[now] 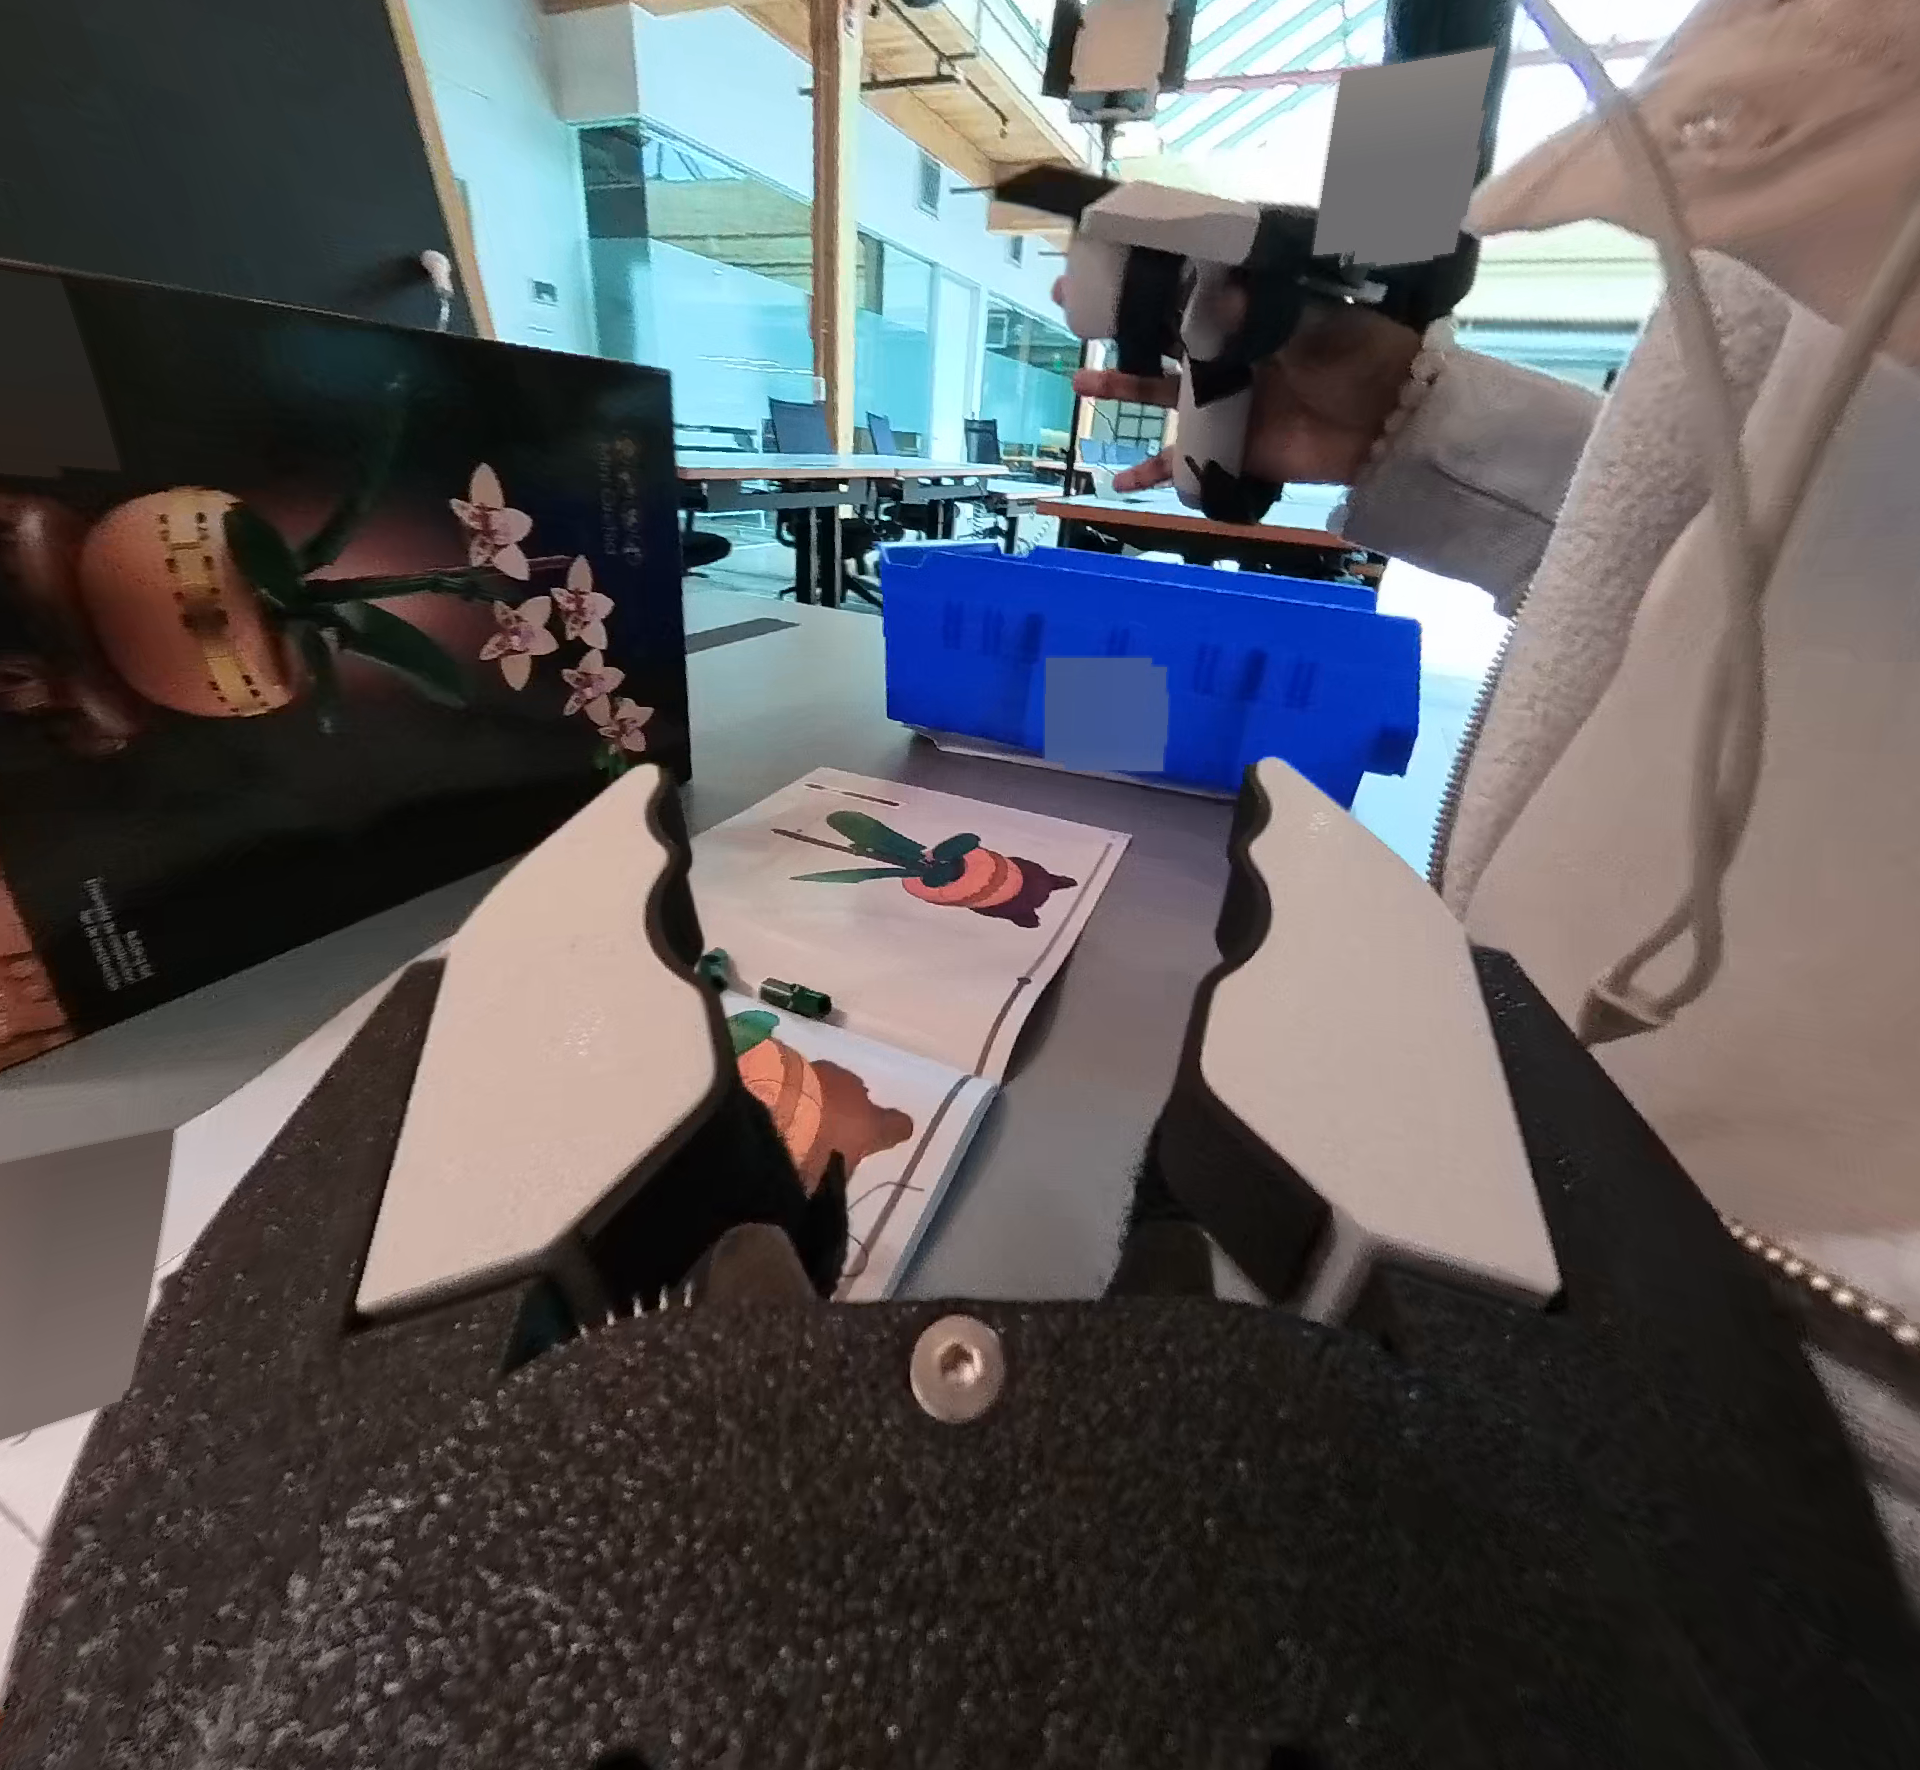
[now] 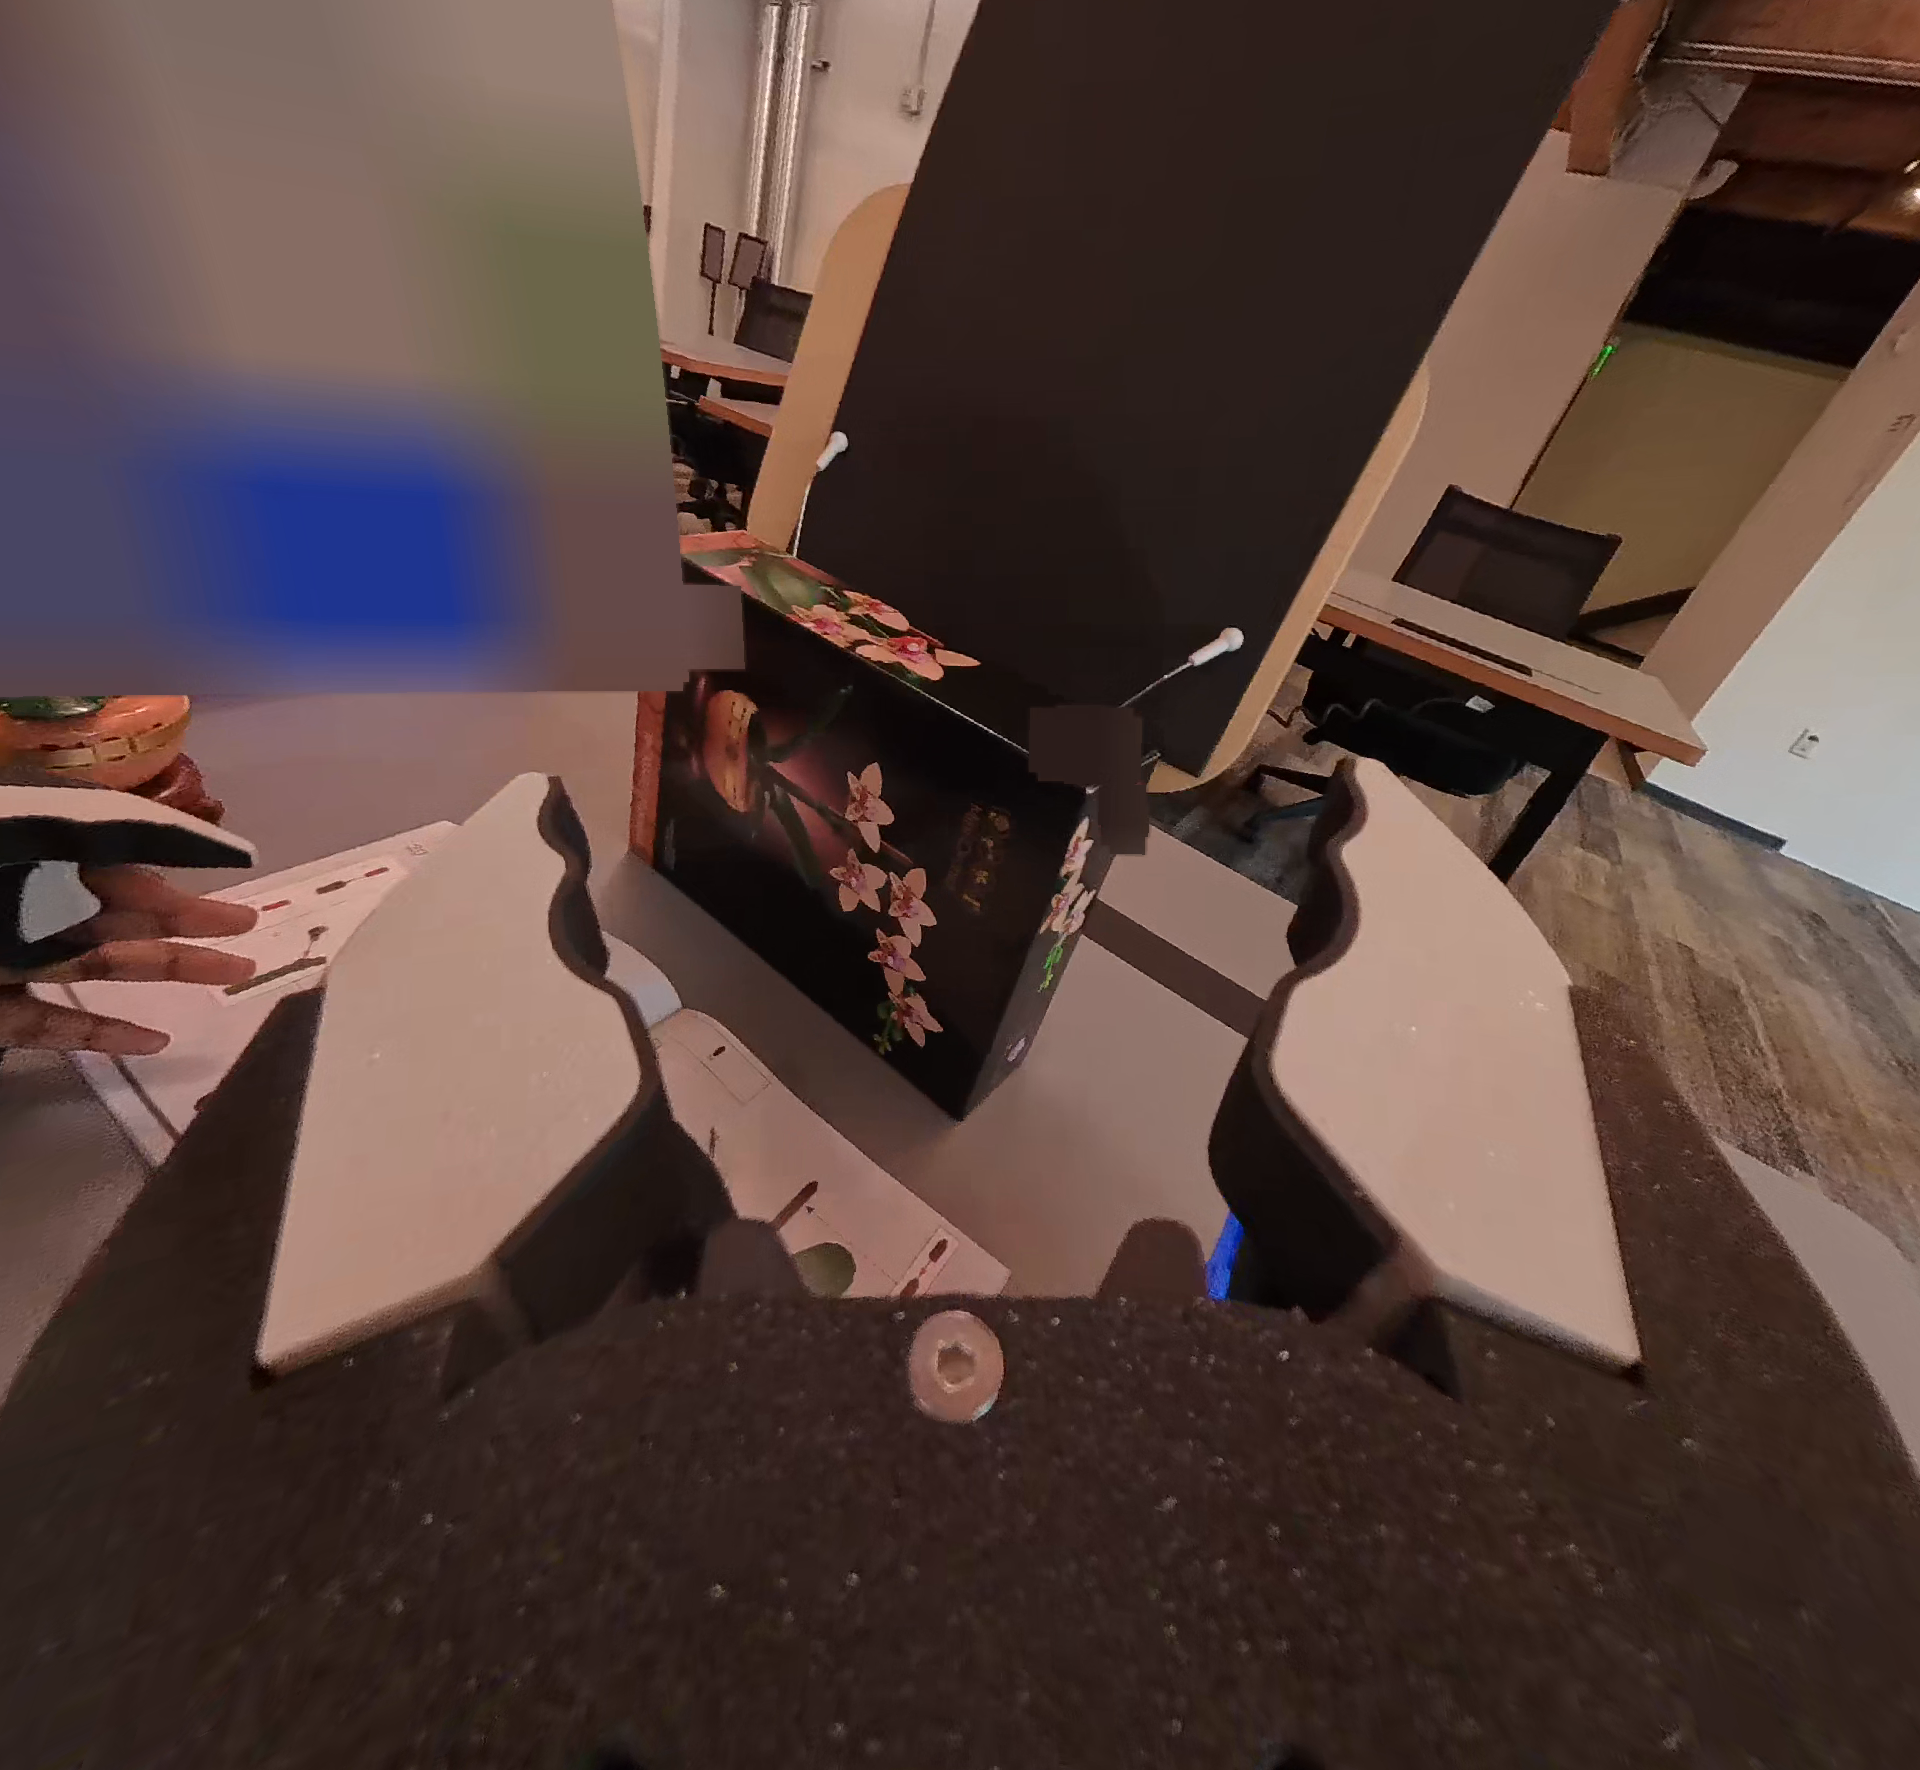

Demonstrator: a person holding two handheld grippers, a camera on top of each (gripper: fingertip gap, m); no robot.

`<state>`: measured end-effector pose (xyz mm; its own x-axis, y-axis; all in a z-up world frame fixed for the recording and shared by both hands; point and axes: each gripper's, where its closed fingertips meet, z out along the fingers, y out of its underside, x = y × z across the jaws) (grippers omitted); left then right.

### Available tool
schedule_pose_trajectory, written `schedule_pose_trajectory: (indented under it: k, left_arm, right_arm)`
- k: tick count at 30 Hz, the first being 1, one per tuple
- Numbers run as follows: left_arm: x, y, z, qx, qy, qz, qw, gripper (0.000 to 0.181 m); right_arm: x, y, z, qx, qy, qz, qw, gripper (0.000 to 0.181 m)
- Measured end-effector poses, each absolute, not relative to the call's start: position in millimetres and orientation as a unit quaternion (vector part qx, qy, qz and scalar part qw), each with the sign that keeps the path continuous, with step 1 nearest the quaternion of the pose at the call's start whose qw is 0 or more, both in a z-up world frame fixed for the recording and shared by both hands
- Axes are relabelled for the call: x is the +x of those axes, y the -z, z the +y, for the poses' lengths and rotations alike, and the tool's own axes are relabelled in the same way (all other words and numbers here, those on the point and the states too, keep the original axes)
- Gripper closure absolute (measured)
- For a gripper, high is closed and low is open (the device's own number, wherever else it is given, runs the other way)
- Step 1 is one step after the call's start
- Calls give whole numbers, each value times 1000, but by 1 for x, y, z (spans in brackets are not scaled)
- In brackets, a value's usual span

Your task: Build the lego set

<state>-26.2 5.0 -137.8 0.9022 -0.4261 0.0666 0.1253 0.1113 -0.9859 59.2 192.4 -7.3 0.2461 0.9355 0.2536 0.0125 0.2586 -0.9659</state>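
Part-picking step — left gripper [image 1: 961, 847] and right gripper [image 2: 945, 868] both wide, empty — next, likely, pinch dark green connector piece [image 1: 796, 997] off instruction booklet [image 1: 935, 899].

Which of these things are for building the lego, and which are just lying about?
For the job:
green pieces on the booklet
booklet, open
box, standing
blue bin
built pot, partly seen
left gripper and right gripper, jaws open, empty

Just there:
black board
studio light
office desks
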Motion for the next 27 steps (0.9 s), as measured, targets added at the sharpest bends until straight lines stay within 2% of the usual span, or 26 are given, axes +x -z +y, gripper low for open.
schedule_pose_trajectory:
  k: [6, 9, 11, 13, 17, 21, 23, 24, 26, 27]
  left_arm:
    - [-20, 140, 3, -642, 191, 135, 730, 88]
    - [-19, 140, 2, -640, 192, 141, 731, 93]
    - [-19, 139, 1, -637, 190, 143, 733, 98]
    - [-18, 139, 0, -636, 192, 146, 733, 106]
    - [-17, 140, 0, -638, 188, 153, 731, 118]
    - [-18, 140, 0, -638, 183, 150, 733, 124]
    - [-20, 140, 0, -638, 181, 147, 734, 128]
    - [-22, 140, 0, -640, 175, 145, 734, 141]
    - [-28, 143, 1, -649, 164, 137, 730, 180]
    - [-29, 144, 2, -652, 169, 132, 727, 181]
  right_arm:
    - [53, 6, 180, -472, -368, -511, 617, 55]
    - [52, 6, 177, -465, -359, -520, 620, 62]
    - [53, 2, 175, -458, -362, -518, 626, 81]
    - [57, -1, 177, -461, -358, -510, 632, 119]
    - [68, -11, 181, -457, -368, -483, 650, 178]
    - [72, -12, 178, -454, -392, -480, 640, 181]
    - [74, -15, 179, -454, -398, -468, 645, 176]
    - [74, -15, 179, -454, -402, -465, 645, 167]
    - [73, -14, 183, -469, -401, -451, 645, 118]
    - [73, -12, 186, -478, -396, -449, 643, 102]
